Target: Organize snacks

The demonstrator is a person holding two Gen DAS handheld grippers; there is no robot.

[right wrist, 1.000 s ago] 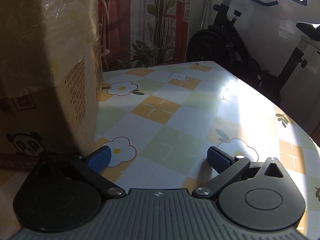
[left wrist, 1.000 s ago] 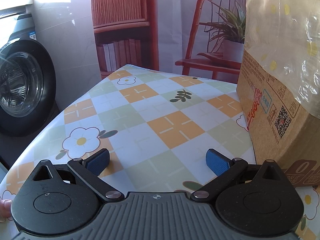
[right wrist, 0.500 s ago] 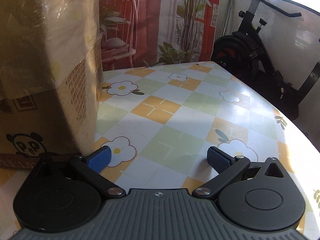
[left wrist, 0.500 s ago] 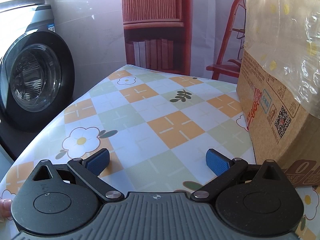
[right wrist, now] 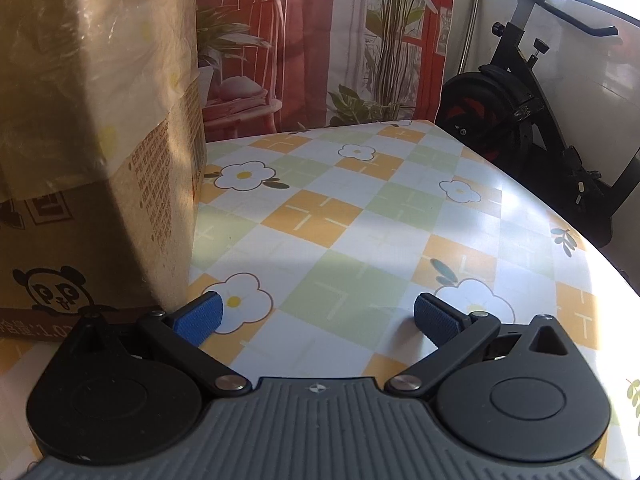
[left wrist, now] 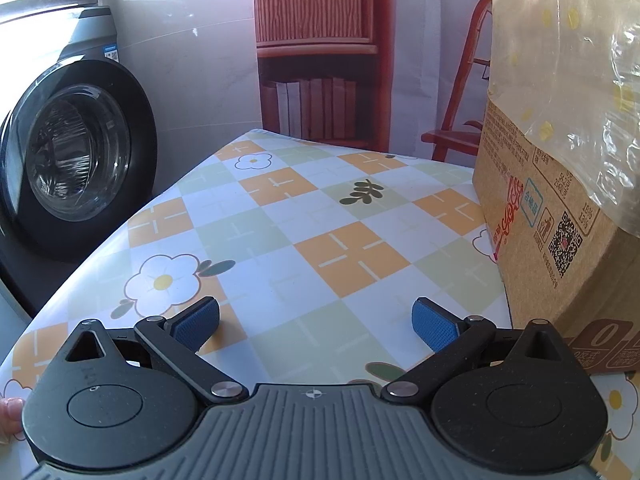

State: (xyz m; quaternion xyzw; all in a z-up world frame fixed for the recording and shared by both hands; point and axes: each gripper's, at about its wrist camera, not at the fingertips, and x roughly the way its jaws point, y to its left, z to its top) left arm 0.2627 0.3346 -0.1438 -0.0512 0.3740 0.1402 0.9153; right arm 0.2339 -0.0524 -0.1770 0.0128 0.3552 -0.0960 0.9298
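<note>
A tall brown cardboard box (left wrist: 556, 216) lined with a clear, yellow-dotted plastic bag (left wrist: 568, 60) stands on the table. It fills the right side of the left wrist view and the left side of the right wrist view (right wrist: 92, 160), where a panda print shows low on it. No loose snacks are visible. My left gripper (left wrist: 316, 322) is open just above the tablecloth, left of the box, with nothing between its blue pads. On the box's other side my right gripper (right wrist: 318, 316) is open too, and its left pad (right wrist: 200, 317) sits close to the box corner.
The table wears a checked cloth with flowers (left wrist: 320, 240). A washing machine (left wrist: 68, 148) stands off the table's left edge. An exercise bike (right wrist: 532, 112) stands beyond the right edge. A printed backdrop of a bookshelf (left wrist: 320, 60) and chair hangs behind. A fingertip (left wrist: 10, 418) shows at lower left.
Both cameras have swung left over the second: the washing machine came further into the left view, and the bike slid right in the right view. Both grippers stayed open.
</note>
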